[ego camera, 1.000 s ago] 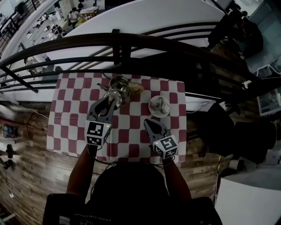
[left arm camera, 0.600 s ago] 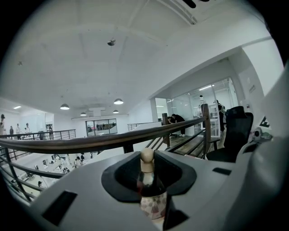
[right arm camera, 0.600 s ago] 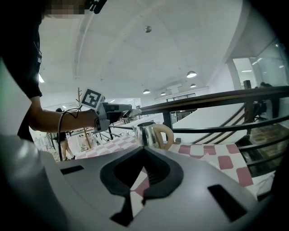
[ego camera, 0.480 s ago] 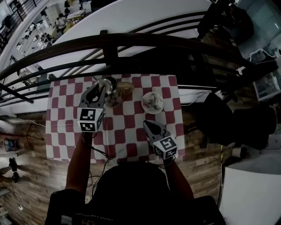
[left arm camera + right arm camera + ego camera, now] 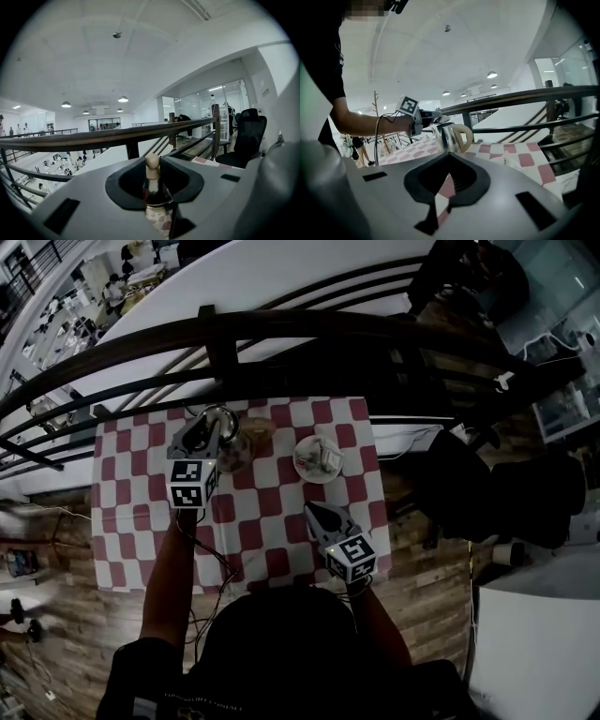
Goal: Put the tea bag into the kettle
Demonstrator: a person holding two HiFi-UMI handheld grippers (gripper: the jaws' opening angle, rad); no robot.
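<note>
I judge the task barely started. My left hand-held gripper (image 5: 152, 169) is clamped on the lid (image 5: 156, 194) by its knob, right at the kettle (image 5: 447, 136). The tea bag (image 5: 323, 456) lies untouched on its plate (image 5: 298, 467), to the right of the kettle. My right hand-held gripper (image 5: 310, 510) hangs closed and empty over the tabletop (image 5: 272, 521) near its front edge. The kettle stands close to the far edge below the railing (image 5: 281, 329), so my open room is on the near side.

kettle (image 5: 443, 138) body polished mirror-gloss metal, handle (image 5: 462, 135) pale, smooth, matt, kettle lid (image 5: 156, 192) glossy metal, knob (image 5: 152, 161) pale matt wood-look, tablecloth (image 5: 267, 526) matt cloth, floor (image 5: 56, 606) grainy wood planks, left gripper (image 5: 208, 430) and right gripper (image 5: 312, 510) shells grey matt plastic, railing (image 5: 281, 329) dark, smooth
</note>
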